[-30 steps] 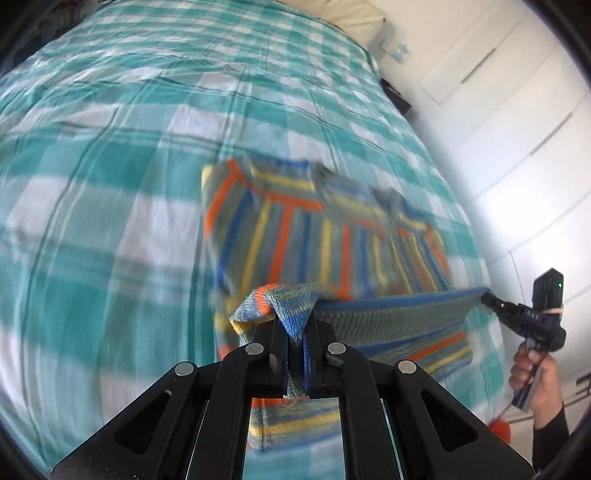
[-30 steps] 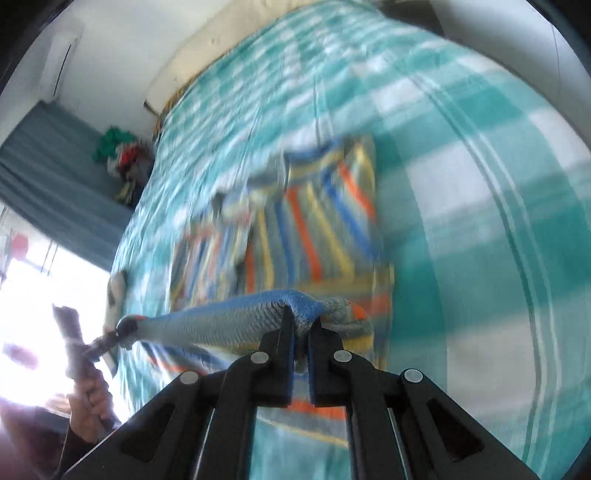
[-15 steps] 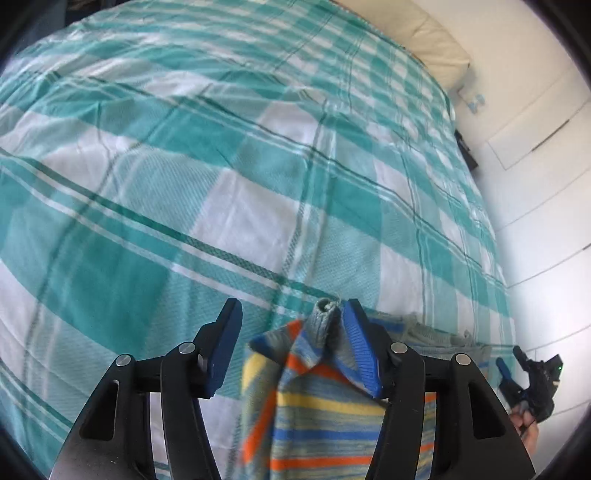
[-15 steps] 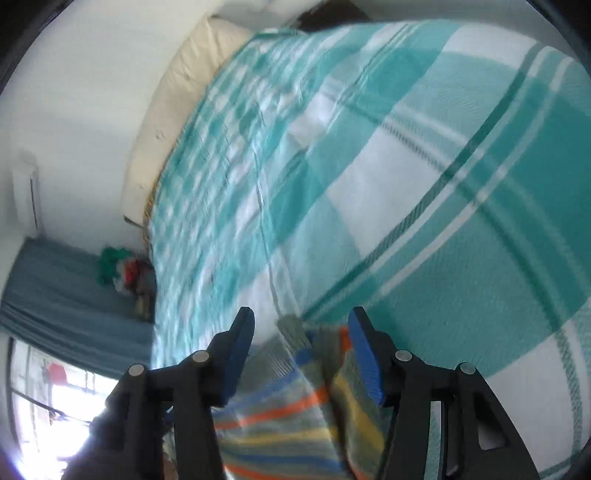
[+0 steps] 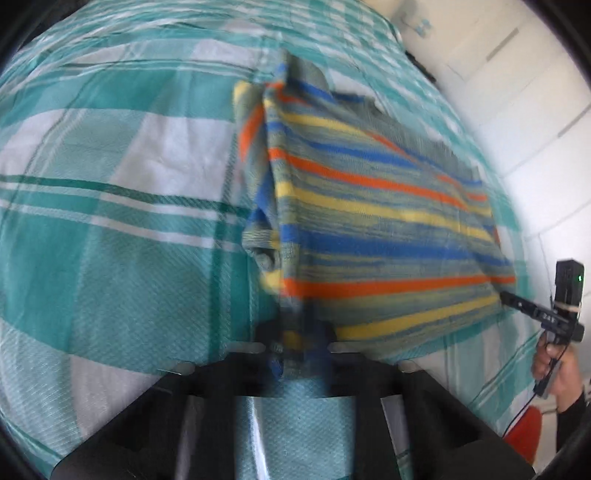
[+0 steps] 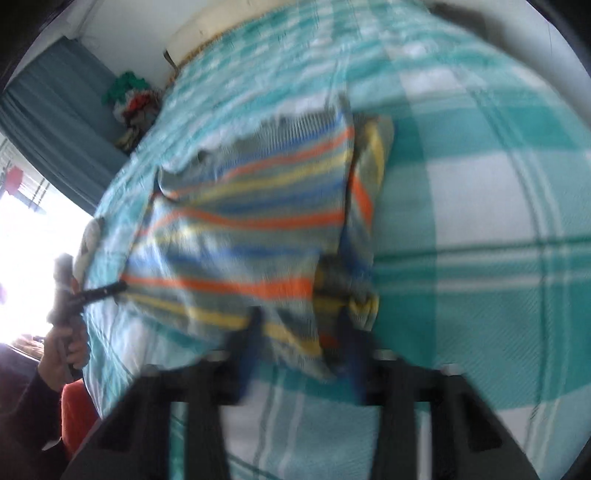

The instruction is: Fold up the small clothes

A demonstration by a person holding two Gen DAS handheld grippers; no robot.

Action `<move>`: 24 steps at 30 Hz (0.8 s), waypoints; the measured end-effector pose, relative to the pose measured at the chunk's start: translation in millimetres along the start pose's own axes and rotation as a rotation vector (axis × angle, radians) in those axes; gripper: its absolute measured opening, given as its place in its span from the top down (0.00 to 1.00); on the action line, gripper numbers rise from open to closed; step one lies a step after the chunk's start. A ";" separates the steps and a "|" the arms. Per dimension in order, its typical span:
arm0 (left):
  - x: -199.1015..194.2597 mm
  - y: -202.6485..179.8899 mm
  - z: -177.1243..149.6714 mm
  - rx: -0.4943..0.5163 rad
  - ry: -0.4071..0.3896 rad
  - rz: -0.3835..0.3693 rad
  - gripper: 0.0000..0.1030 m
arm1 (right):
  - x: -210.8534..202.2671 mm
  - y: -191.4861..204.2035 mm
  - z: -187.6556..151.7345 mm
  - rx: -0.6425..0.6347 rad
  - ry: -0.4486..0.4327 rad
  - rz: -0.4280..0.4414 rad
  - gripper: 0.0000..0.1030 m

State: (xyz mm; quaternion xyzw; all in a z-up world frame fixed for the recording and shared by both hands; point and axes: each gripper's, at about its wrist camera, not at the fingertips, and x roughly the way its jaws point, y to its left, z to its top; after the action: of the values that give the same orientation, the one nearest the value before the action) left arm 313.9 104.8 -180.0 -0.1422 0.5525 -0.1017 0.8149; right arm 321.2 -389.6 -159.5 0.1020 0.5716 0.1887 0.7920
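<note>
A striped sweater (image 5: 369, 206) in grey, blue, orange and yellow lies folded on the teal checked bedsheet (image 5: 110, 258). My left gripper (image 5: 299, 332) is at the sweater's near left corner, its jaws closing and pinched on the fabric edge. The right wrist view shows the same sweater (image 6: 251, 221), blurred. There my right gripper (image 6: 299, 332) stands at the near right corner with its jaws still apart and closing, the folded edge lying between them. Each gripper also shows in the other's view at the opposite corner: right gripper (image 5: 504, 295), left gripper (image 6: 120, 286).
White wardrobe doors (image 5: 535, 92) run along the bed's right side. A pillow (image 6: 207, 33) lies at the bed's head and a pile of clothes (image 6: 129, 99) sits by the blue curtain (image 6: 55, 129). A red object (image 5: 524, 432) is below the person's hand (image 5: 554, 369).
Both grippers carried the raised hem forward over the sweater, opened and let it go at the far end. They have since come back down to the near folded edge; the left has shut on it.
</note>
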 end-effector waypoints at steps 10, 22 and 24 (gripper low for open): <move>-47.1 28.7 -14.0 0.033 -0.083 0.049 0.37 | -39.7 12.2 79.4 -0.096 -0.159 -0.086 0.55; -36.6 61.9 -61.8 -0.028 -0.273 0.035 0.40 | 38.2 -1.7 208.9 -0.069 -0.262 -0.281 0.97; -37.4 65.0 -65.8 -0.012 -0.285 0.027 0.36 | 35.1 -9.7 211.3 -0.031 -0.300 -0.329 0.97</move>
State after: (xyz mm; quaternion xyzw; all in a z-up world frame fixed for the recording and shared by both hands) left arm 239.6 170.1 -192.8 -0.1526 0.4339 -0.0661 0.8855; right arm 532.1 -372.4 -124.8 0.0220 0.4535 0.0485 0.8897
